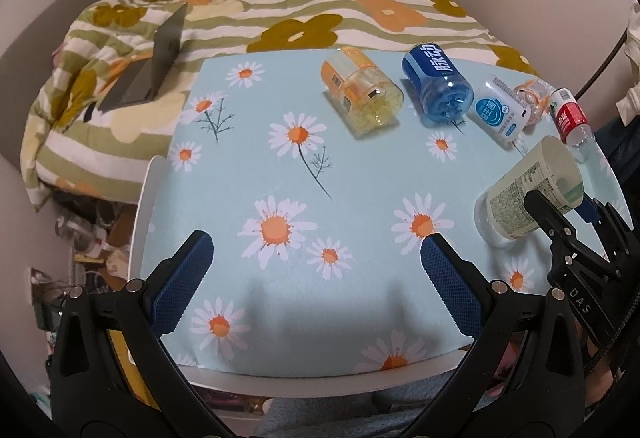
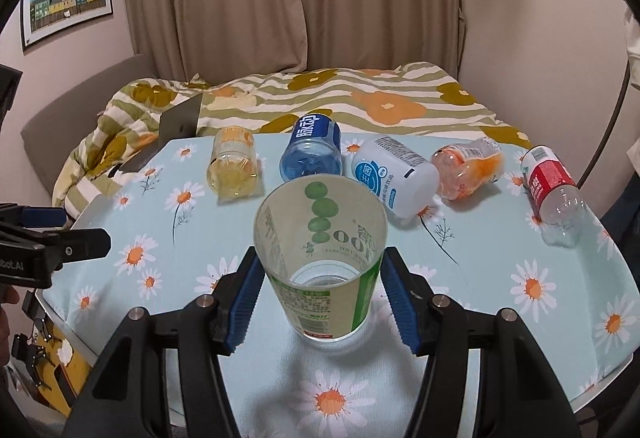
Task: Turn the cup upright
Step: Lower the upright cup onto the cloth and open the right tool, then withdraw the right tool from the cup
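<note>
Spreading across the whole middle of both views is the bench (image 1: pixel 280 166), covered in a pale blue daisy cloth, with a flowered quilt (image 1: pixel 280 10) on the bed behind it at the top of the frame. Along the far edge lie five bottles on their sides, among them a yellow bottle (image 2: pixel 234 166), a blue bottle (image 2: pixel 310 152) and a white bottle (image 2: pixel 394 174).

Nearer, low in the centre of the right wrist view, is the cup (image 2: pixel 320 258), a clear one with a printed label. It looks tilted, mouth toward the bottles and base toward the camera (whether its base is touching the cloth I cannot tell). The right tongs (image 2: pixel 320 302) stand on either side of it, the left pad apparently on the wall, the right pad (image 2: pixel 400 302) just beside it, so I cannot say they are truly clamped.

The left tongs (image 1: pixel 316 282) hang wide apart and empty over the near edge, bottom of the left wrist view.

To finish well, I'd judge the grip wants firming gently, since a thin cup will squash, then a slow roll of the wrist until the mouth faces up, settling the base flat before letting go.
</note>
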`<state>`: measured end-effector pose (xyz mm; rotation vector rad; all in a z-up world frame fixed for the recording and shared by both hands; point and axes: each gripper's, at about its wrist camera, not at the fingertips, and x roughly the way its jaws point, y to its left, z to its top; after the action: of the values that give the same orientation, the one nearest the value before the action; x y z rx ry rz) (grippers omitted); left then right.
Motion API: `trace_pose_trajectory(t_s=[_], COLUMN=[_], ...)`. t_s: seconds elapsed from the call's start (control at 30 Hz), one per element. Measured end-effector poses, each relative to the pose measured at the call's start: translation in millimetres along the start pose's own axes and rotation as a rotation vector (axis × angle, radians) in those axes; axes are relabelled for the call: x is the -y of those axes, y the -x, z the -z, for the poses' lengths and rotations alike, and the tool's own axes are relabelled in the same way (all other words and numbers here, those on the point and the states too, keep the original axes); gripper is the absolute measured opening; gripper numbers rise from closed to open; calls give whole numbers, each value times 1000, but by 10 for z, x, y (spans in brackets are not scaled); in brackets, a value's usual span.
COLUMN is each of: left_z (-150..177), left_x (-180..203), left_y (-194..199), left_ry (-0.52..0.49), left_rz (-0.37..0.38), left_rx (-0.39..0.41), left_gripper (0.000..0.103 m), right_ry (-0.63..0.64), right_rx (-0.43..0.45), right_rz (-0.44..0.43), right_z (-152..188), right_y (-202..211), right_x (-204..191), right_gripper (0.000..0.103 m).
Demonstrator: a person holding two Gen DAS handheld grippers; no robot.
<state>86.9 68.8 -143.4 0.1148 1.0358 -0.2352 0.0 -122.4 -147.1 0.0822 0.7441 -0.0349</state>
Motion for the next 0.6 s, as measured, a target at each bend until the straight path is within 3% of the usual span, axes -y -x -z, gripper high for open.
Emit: trace_pose_trajectory(t_s=[0.23, 0.27, 0.3, 0.37, 0.6], left_z=[-7, -8, -10, -18, -44], left_x=[15, 18, 17, 19, 66], left_y=[37, 45, 51, 70, 213], left_ry=[8, 10, 12, 17, 38], left_rz=[1, -1, -3, -4, -20], left_rx=[7, 9, 10, 12, 28], left_gripper=[103, 103, 103, 103, 103], right_ry=[-15, -17, -20, -26, -40], right_rx=[-5, -23, -34, -38, -85], right_rz=[6, 13, 16, 11, -16], right_z=[-5, -10, -8, -6, -76], right_y=[-14, -41, -60, -65, 20], right_x=[17, 24, 31, 52, 146], right_gripper=[59, 69, 87, 103, 103])
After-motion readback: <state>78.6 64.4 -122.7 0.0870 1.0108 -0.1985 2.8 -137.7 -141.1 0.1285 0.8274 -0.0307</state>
